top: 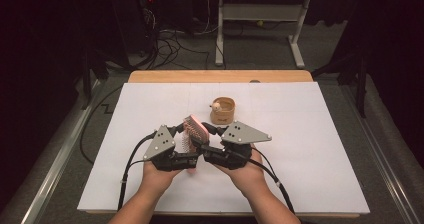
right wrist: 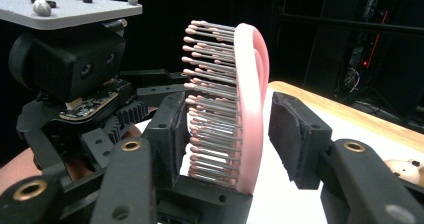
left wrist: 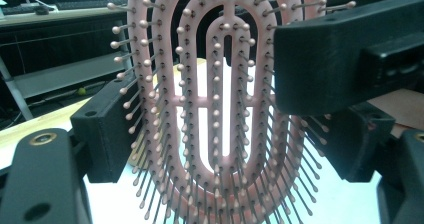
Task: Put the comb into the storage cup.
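A pink vented hairbrush (top: pixel 194 129) stands upright above the white table sheet (top: pixel 310 149), its handle hanging down by the person's left hand. My left gripper (top: pixel 191 160) is shut on it, pads against the two side edges low on the head (left wrist: pixel 225 149); its bristles (left wrist: pixel 215 104) face that camera. My right gripper (top: pixel 202 137) reaches in from the right and straddles the head front to back (right wrist: pixel 235 134). One of its pads (right wrist: pixel 172 134) meets the bristle tips, while the other pad (right wrist: pixel 296 136) stands a small gap off the brush's smooth back (right wrist: pixel 252 109).
A small wooden cup (top: pixel 224 112) with a little round-headed figure (top: pixel 216 105) stands just beyond the grippers, mid-table; the figure (right wrist: pixel 400 171) is also low right in the right gripper view. The sheet's wooden far edge (top: pixel 220 76) lies behind. Cables trail from both grippers toward the person.
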`<state>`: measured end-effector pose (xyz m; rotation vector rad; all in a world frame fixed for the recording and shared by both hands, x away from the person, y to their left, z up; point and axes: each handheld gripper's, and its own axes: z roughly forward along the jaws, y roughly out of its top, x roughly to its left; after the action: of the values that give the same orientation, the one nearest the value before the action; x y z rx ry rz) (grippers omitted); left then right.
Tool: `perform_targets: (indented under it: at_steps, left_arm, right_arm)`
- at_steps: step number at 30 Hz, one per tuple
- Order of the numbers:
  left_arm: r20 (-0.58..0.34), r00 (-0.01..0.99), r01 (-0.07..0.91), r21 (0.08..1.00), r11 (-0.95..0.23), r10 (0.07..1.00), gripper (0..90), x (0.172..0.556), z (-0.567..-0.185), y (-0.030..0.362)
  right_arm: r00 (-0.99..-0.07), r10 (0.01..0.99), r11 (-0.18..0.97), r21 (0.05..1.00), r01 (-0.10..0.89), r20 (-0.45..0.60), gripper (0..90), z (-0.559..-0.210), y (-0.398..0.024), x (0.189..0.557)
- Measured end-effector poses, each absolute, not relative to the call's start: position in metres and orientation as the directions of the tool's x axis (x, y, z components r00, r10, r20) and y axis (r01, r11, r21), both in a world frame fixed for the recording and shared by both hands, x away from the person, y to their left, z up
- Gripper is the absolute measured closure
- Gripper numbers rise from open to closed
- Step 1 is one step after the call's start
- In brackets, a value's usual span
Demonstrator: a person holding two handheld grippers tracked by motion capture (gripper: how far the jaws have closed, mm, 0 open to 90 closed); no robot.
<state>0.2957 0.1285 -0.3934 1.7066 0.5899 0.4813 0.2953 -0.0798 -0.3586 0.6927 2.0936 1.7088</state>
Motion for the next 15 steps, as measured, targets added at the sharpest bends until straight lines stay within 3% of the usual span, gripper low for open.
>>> perform_targets:
  at_steps: [15]
  left_arm:
    - [0.008, 0.777, 0.127, 0.977, -0.169, 0.629, 19.9, 0.2958, -0.3933, 0.1292]
  right_arm:
    - [-0.822, 0.568, 0.151, 0.977, 0.15, 0.038, 62.3, -0.3589, -0.0785, 0.2946]
